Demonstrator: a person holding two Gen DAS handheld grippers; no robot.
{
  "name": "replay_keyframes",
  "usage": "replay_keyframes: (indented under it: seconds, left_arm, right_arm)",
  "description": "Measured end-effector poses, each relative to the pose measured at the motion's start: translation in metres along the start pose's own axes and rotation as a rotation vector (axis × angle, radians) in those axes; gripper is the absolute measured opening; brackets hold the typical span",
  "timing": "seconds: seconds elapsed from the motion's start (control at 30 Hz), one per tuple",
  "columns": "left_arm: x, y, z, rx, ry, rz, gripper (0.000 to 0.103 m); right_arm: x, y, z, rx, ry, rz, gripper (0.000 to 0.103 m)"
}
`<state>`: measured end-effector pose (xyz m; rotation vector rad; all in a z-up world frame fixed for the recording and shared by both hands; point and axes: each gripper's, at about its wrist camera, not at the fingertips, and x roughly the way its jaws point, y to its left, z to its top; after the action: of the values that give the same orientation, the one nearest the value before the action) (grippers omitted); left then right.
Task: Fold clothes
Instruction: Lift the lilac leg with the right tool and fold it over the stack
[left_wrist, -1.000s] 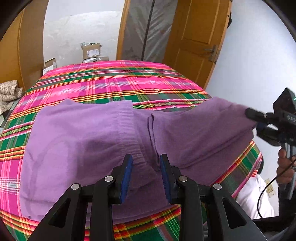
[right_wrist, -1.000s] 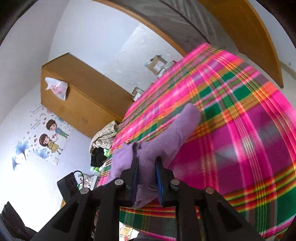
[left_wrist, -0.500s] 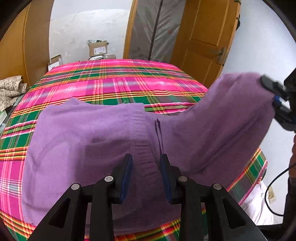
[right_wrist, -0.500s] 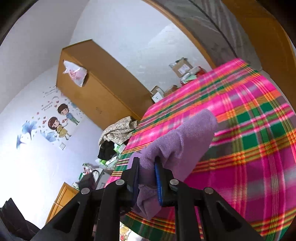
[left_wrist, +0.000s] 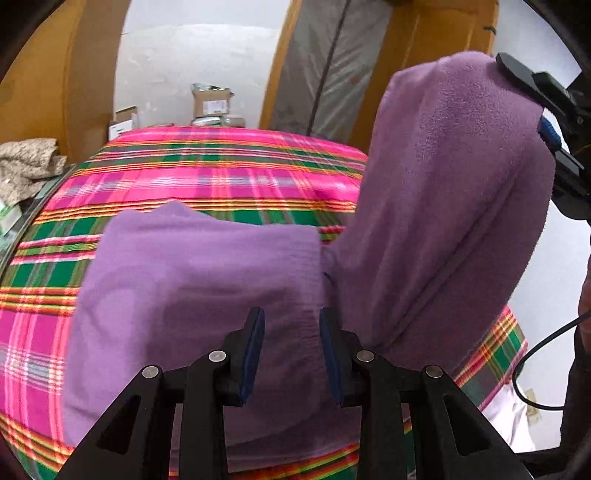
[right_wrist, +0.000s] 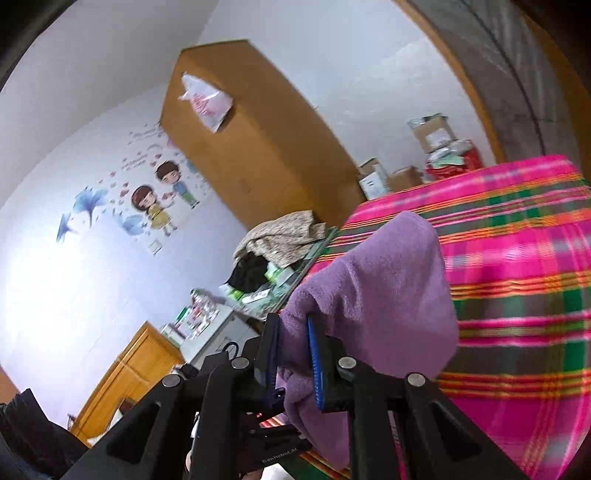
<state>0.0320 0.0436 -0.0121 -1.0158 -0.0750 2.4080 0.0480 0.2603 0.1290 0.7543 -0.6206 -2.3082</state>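
I have the purple fleece garment (left_wrist: 207, 280) spread on the bed (left_wrist: 207, 173), on its pink and green plaid cover, with the near part lying flat and the right-hand part lifted high off the cover. My right tool (right_wrist: 293, 354) is clenched on that raised end: the fleece is bunched between its blue pads and drapes away below. In the left wrist view the same tool (left_wrist: 546, 118) sits at the top of the lifted fabric, at the far right.

My left tool (left_wrist: 291, 350) hangs just over the ribbed band near the garment's middle, jaws parted with cloth under the gap. I cannot tell whether its pads press the fabric or merely hover, so I count it as released.

I judge this to be the first fold in hand: one side raised, ready to be carried across the flat side. The next move calls for swinging the right tool leftward over the flat side, keeping the left tool steady near the crease line, and laying the edge down evenly before letting go.
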Motion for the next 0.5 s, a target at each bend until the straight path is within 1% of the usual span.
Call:
replay_keyframes:
  seconds: [0.13, 0.23, 0.43, 0.5]
  left_arm:
    - [-0.017, 0.025, -0.002, -0.057, -0.029, 0.047, 0.032]
    - [-0.031, 0.046, -0.006, -0.103, -0.048, 0.097, 0.032]
    - [-0.056, 0.08, -0.02, -0.185, -0.07, 0.18, 0.032]
    - [-0.061, 0.089, -0.024, -0.205, -0.072, 0.199, 0.032]
  right_arm:
    - [0.031, 0.018, 0.005, -0.04, 0.057, 0.046, 0.015]
    - [0.063, 0.026, 0.004, -0.055, 0.117, 0.079, 0.015]
    - [0.132, 0.025, -0.01, -0.045, 0.258, 0.118, 0.014]
    - [0.154, 0.02, -0.018, -0.04, 0.301, 0.117, 0.014]
